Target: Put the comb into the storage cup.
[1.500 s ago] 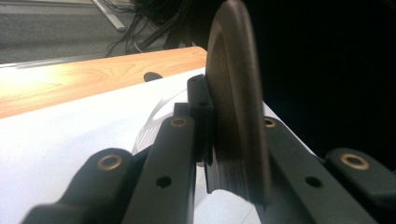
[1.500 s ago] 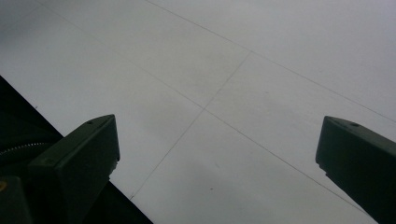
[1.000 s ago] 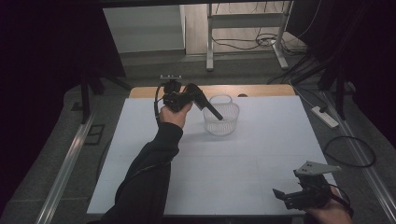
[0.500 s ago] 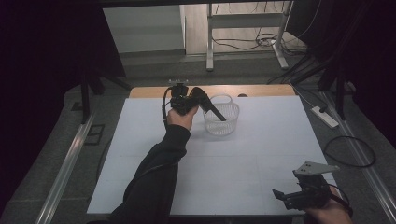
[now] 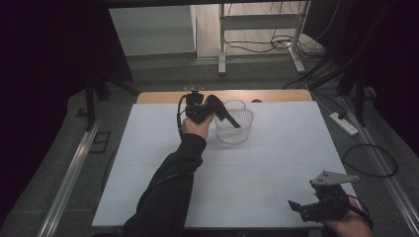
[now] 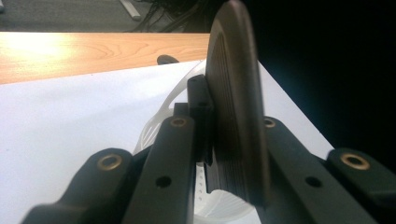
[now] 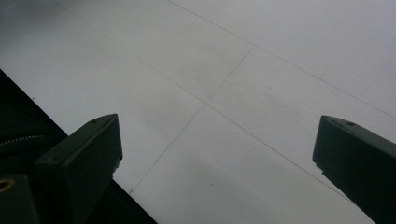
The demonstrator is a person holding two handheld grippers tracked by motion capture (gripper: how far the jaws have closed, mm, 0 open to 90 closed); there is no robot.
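My left gripper (image 5: 230, 119) hangs over the near left rim of a white lattice basket (image 5: 238, 129) at the back of the table, its jaws slanting down to the right. In the left gripper view, the left gripper (image 6: 219, 122) is shut on a dark, ribbed flat disc (image 6: 236, 70) seen edge-on, with the basket (image 6: 156, 119) right below. My right gripper (image 5: 302, 207) rests low at the front right corner. In the right gripper view, the right gripper (image 7: 215, 154) stands open with bare white tabletop between its jaws.
A white sheet (image 5: 276, 163) covers the table, with a wooden strip (image 5: 163, 97) along the far edge. A small dark spot (image 5: 256, 101) lies on the wood behind the basket. Cables and a power strip (image 5: 343, 123) lie on the floor to the right.
The left hand has drifted right and down with the dark disc, closer over the basket. The right gripper has stayed where it was.
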